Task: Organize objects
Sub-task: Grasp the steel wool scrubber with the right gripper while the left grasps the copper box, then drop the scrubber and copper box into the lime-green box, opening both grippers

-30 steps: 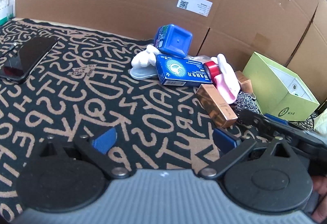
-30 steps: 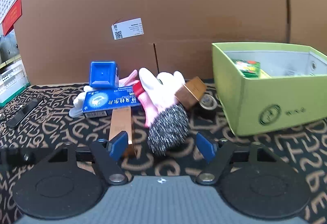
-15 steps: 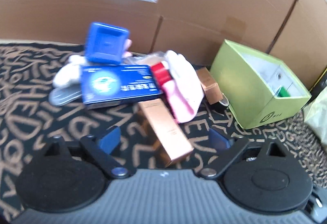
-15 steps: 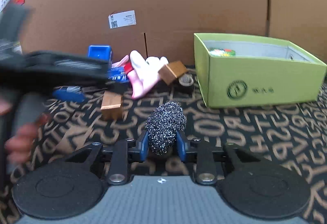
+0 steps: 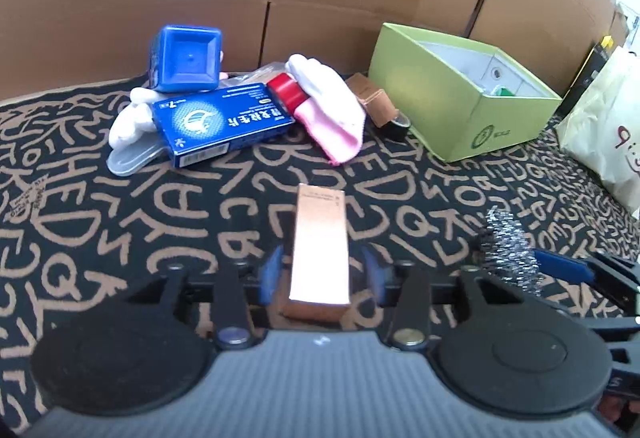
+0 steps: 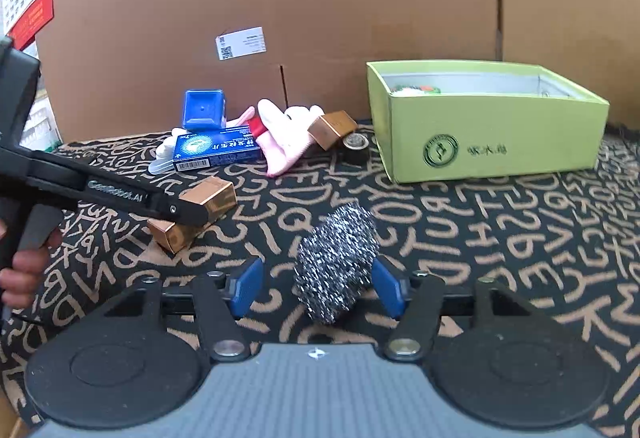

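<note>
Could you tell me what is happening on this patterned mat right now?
A person is tidying with a handheld gripper in each hand. The left gripper has a copper box between its fingers, though a firm grip is unclear. The right gripper is open around a steel wool ball. The open green box sits behind on the mat, and other clutter remains.

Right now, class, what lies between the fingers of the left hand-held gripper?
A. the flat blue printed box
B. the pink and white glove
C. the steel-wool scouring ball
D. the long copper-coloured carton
D: the long copper-coloured carton lies between the fingers of the left hand-held gripper; the steel-wool scouring ball sits in the right hand-held gripper.
</note>
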